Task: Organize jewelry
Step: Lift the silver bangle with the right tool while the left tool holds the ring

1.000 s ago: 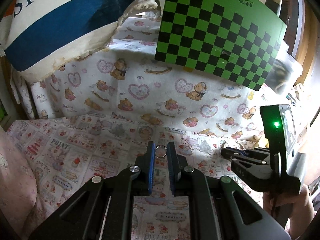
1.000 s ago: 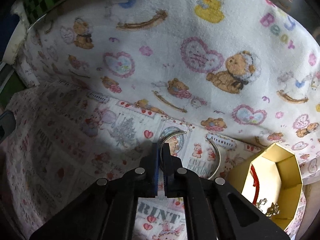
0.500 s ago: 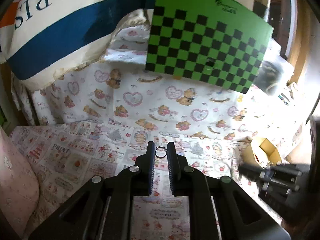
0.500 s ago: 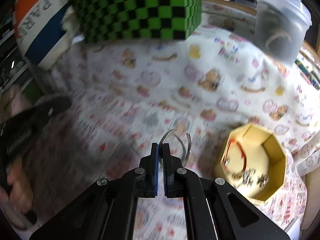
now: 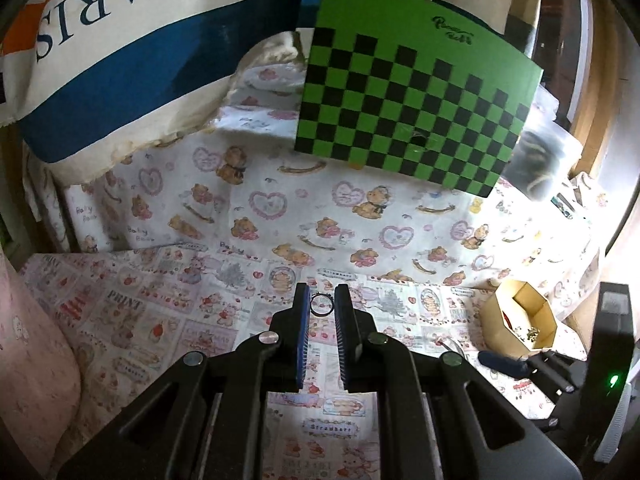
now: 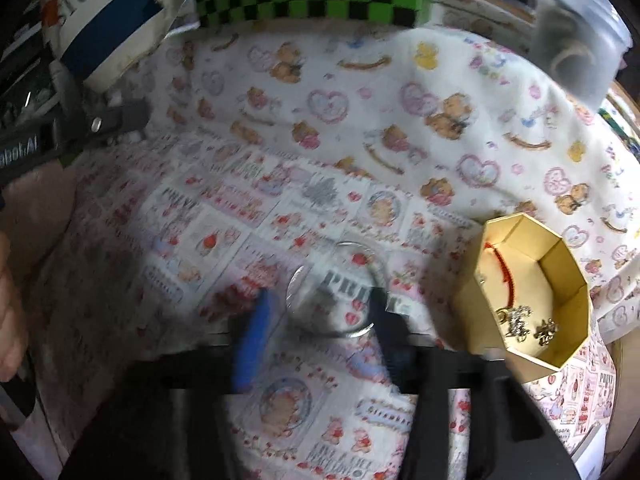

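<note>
Since the earlier frames the bangle (image 6: 338, 290) has travelled with the right gripper (image 6: 320, 320) away from the bear-print backdrop to a spot just left of the octagonal box (image 6: 532, 292); the jaws, then pinched tight on its rim, are now opening. The silver bangle shows blurred between the parting fingers, and whether the pads have fully let go of it cannot be told from the smeared picture. It appears to lie on, or just above, the printed cloth (image 6: 240, 216), outside the box rather than in it.

The left gripper (image 5: 322, 308) has hardly changed: its jaws stand narrowly apart with a small ring (image 5: 322, 305) between the blue pads, which seem to clasp it lightly at the fingertips, raised above the cloth.

Inside the cream-coloured box there is already a red cord (image 6: 506, 276) along the far wall and a few small sparkly pieces (image 6: 528, 326) on the floor, so some sorting looks done. Left to do, judging from this, are the bangle, which sits beside the box instead of inside, and the ring, well apart from the box on its left. A green checkered board (image 5: 412, 108) and a striped bag (image 5: 120, 60) lean behind, taking no part.
</note>
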Action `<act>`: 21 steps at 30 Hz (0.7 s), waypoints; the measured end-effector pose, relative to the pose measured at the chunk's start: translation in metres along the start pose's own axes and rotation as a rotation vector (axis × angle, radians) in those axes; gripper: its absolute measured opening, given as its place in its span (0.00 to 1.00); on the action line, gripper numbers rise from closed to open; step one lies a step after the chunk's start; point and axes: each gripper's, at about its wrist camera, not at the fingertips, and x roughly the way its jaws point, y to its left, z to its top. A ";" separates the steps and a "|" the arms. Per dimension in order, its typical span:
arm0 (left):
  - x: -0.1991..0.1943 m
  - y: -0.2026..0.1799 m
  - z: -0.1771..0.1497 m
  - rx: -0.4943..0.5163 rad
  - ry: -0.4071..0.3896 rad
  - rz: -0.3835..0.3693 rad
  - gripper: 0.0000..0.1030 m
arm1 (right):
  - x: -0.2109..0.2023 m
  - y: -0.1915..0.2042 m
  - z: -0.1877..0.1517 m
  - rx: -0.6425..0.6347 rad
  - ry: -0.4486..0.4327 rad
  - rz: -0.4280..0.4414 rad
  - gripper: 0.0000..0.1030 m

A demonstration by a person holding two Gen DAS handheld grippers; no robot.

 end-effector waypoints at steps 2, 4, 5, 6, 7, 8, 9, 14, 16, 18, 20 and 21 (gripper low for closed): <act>0.001 0.000 0.000 0.000 0.004 0.001 0.11 | 0.007 -0.004 0.004 0.018 0.020 0.004 0.59; 0.002 -0.001 0.000 0.003 0.007 0.000 0.11 | 0.019 -0.007 0.008 0.040 0.048 0.023 0.59; 0.002 -0.001 0.000 0.006 0.008 0.000 0.11 | 0.026 -0.007 0.008 0.044 0.069 0.023 0.59; 0.002 -0.002 0.000 0.008 0.008 0.000 0.11 | 0.031 -0.006 0.009 0.042 0.080 0.020 0.59; 0.002 -0.002 0.000 0.009 0.008 0.000 0.11 | 0.035 -0.004 0.009 0.034 0.089 0.015 0.59; 0.002 -0.002 0.000 0.010 0.008 0.000 0.11 | 0.038 -0.001 0.009 0.021 0.084 0.007 0.59; 0.002 -0.002 0.000 0.009 0.007 0.001 0.11 | 0.039 0.001 0.009 0.009 0.079 -0.001 0.64; 0.002 0.000 0.000 -0.002 0.007 -0.002 0.11 | 0.048 0.012 0.011 -0.016 0.089 -0.034 0.72; 0.001 0.000 0.001 -0.005 0.007 -0.003 0.11 | 0.049 0.012 0.013 -0.011 0.097 -0.035 0.72; 0.001 0.000 0.001 -0.005 0.006 -0.003 0.11 | 0.054 0.011 0.015 0.005 0.106 -0.029 0.72; 0.001 0.001 0.001 -0.005 0.006 -0.002 0.11 | 0.054 0.011 0.016 0.004 0.106 -0.025 0.72; 0.001 0.001 0.001 -0.006 0.006 -0.002 0.11 | 0.056 0.012 0.015 0.006 0.105 -0.023 0.72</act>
